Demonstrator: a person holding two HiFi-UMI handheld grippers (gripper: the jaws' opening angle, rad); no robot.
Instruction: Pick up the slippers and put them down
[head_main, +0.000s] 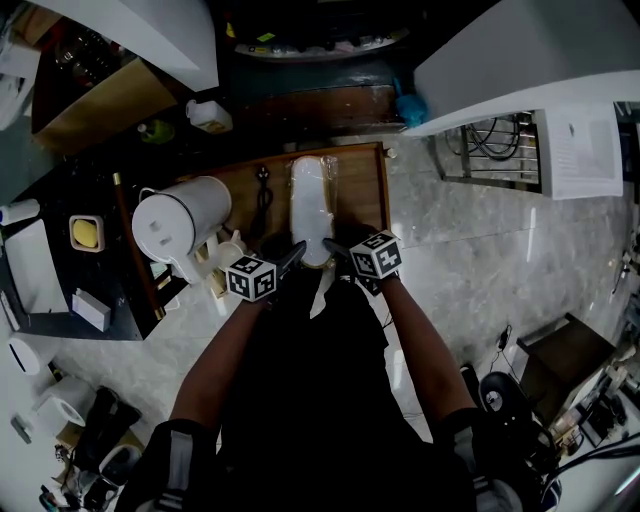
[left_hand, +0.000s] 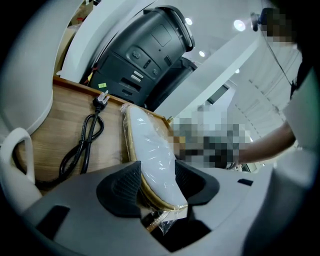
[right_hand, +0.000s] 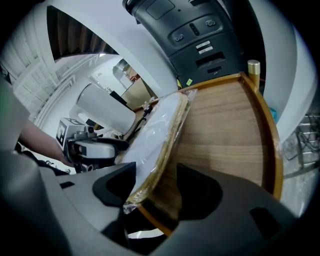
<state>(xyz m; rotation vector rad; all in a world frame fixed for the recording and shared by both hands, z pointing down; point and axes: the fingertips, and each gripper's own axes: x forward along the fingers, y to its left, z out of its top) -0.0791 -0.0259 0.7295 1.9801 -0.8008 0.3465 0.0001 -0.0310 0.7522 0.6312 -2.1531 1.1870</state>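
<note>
Well, the left gripper has its claw wide, pads loose about the near end of the white slippers wrapped in clear plastic. That pack lies on the rimmed wooden tray, long axis running from near edge to far edge; toe end unclear. The right gripper gapes there too, clamping nothing. I'd judge the slippers set down; only backing off is left.

floor: glossy pale grey marble-look tiles | furniture: small wooden table with raised rim; dark shelf at left; wire rack at right; white slanted panel overhead | on table: white jug, black power cord | behind table: black machine | light: round ceiling lamps
</note>
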